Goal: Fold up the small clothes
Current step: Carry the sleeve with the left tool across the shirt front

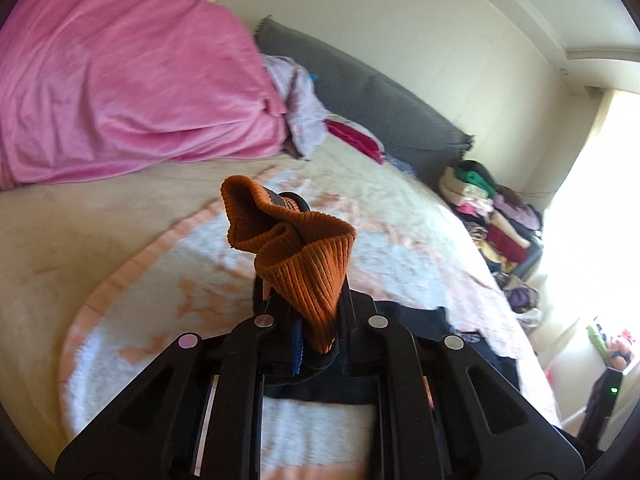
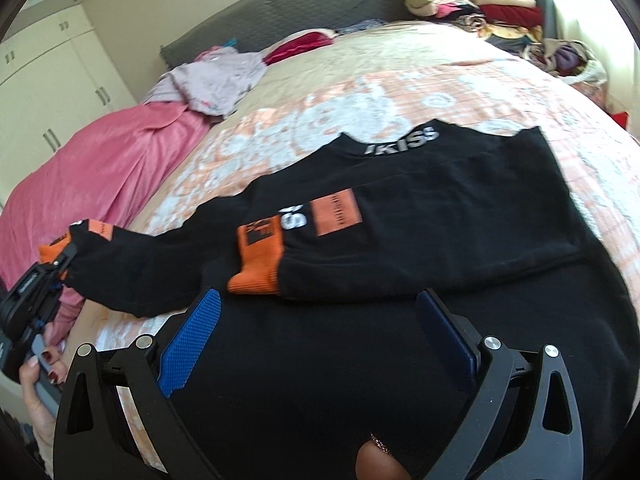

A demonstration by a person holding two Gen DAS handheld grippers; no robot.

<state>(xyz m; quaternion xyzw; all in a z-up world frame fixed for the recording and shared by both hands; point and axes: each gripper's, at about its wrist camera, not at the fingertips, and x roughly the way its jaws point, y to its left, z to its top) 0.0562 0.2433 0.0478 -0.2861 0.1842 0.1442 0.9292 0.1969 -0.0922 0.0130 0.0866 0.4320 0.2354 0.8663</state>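
Left gripper (image 2: 60, 262), at the far left of the right wrist view, is clamping fully closed on the orange ribbed cuff (image 1: 298, 248) of a black sweatshirt (image 2: 440, 208); in its own view the cuff is bunching up out of the pinched fingers. A hand (image 2: 38, 376) with dark red nails is gripping the tool's handle below. Behind it, a pink blanket (image 2: 100, 176) is lying heaped along the left side of the bed (image 2: 400, 80), with a pale lilac garment (image 2: 216, 80) resting on its far end.

Moving rightward, the held sleeve is stretching from the left gripper across to the sweatshirt body, which is lying flat on the peach-and-white patterned bedspread, collar lettering facing the headboard. The other sleeve is lying folded across the chest, its orange cuff (image 2: 256, 276) pointing toward the camera.

Right gripper (image 2: 316, 340) is hovering over the sweatshirt's lower portion, its blue pads (image 2: 192, 340) standing wide apart and holding nothing. At the far right, a pile of mixed clothes (image 2: 480, 4) is sitting beside the headboard.
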